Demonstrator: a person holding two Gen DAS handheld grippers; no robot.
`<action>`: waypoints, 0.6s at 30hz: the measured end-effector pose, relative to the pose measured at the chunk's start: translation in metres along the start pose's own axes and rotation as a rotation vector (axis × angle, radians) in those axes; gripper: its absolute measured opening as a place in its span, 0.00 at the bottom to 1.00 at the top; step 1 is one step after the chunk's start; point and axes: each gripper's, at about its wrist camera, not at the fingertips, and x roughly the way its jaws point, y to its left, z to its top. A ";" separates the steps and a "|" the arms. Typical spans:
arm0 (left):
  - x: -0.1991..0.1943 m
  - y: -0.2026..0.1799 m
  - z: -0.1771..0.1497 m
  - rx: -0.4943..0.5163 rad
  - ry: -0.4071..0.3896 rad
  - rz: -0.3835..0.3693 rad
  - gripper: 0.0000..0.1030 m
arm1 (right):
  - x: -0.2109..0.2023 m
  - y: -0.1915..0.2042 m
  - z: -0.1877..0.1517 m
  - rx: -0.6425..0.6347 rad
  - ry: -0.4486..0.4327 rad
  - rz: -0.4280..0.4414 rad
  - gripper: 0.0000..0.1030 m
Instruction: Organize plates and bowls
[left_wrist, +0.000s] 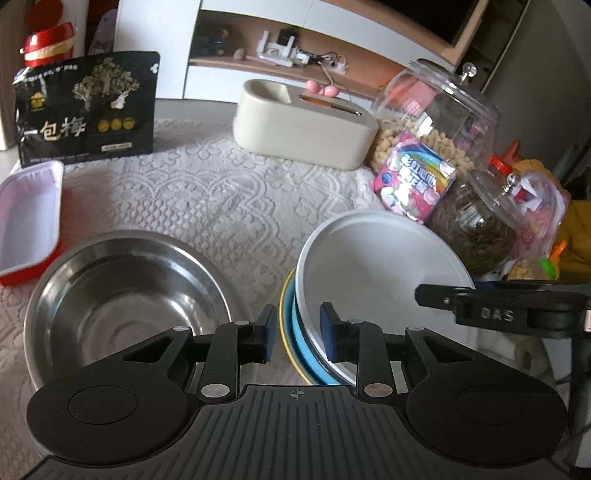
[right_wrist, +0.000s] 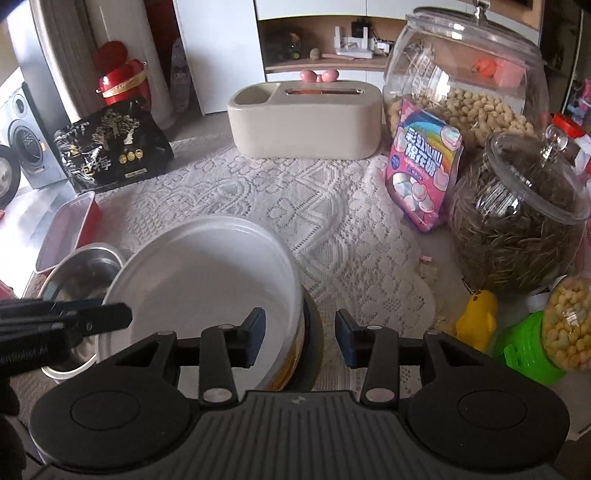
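A white plate (left_wrist: 376, 266) lies on top of a blue plate (left_wrist: 300, 350) and a yellow-rimmed plate (left_wrist: 283, 310) on the lace cloth. My left gripper (left_wrist: 298, 334) straddles the left rim of this stack, with its pads a little off the rims, so it is open. In the right wrist view my right gripper (right_wrist: 300, 339) stands open over the right rim of the white plate (right_wrist: 199, 280), and cloth shows beside its right pad. A steel bowl (left_wrist: 125, 295) sits empty just left of the stack. Each view shows one black finger of the other gripper at its edge.
A red tray (left_wrist: 26, 221) with a white inside lies at the far left. A black snack bag (left_wrist: 85, 110) and a beige tissue box (left_wrist: 303, 122) stand at the back. Glass jars (right_wrist: 517, 221), a pink sweets bag (right_wrist: 421, 166) and a yellow toy (right_wrist: 476, 317) crowd the right side.
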 end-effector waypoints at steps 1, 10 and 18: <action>-0.001 0.001 -0.001 -0.003 0.000 -0.011 0.28 | 0.002 0.000 0.000 0.003 0.006 -0.004 0.41; -0.004 0.025 -0.006 -0.109 0.018 -0.147 0.27 | 0.017 -0.002 -0.006 0.052 0.070 -0.015 0.51; -0.010 0.028 -0.005 -0.105 -0.013 -0.149 0.27 | 0.031 0.005 -0.009 0.077 0.119 0.013 0.52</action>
